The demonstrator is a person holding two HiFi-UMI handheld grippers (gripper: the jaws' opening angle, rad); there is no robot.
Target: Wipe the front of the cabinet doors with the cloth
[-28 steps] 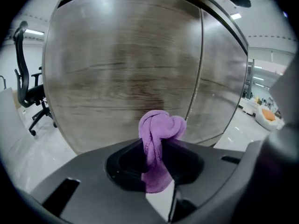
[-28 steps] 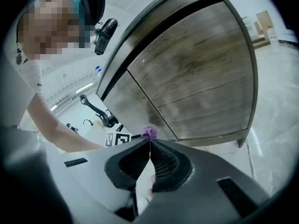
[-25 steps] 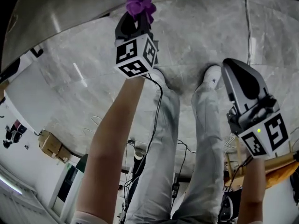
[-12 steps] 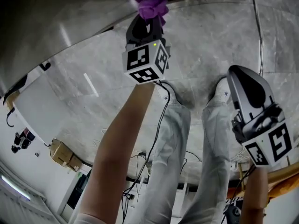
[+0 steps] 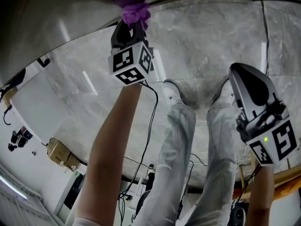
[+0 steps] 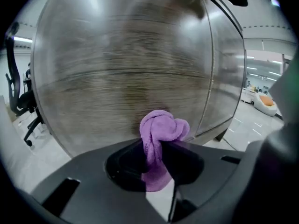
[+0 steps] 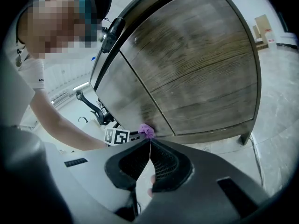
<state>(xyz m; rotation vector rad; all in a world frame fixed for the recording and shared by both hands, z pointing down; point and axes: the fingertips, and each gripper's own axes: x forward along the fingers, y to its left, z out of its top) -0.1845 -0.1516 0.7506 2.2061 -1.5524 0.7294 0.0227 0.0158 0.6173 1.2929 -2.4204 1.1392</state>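
pinching the purple cloth [image 6: 163,127] tight in its jaws, the left gripper [image 6: 156,148] holds it against the wooden cabinet door [image 6: 117,69]; only the right gripper view shows the right gripper [image 7: 149,155] has its jaws together, empty.

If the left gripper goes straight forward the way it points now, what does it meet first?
The wooden cabinet door, straight ahead. The purple cloth clamped in the left gripper leads and seems to touch it, though depth is unclear.
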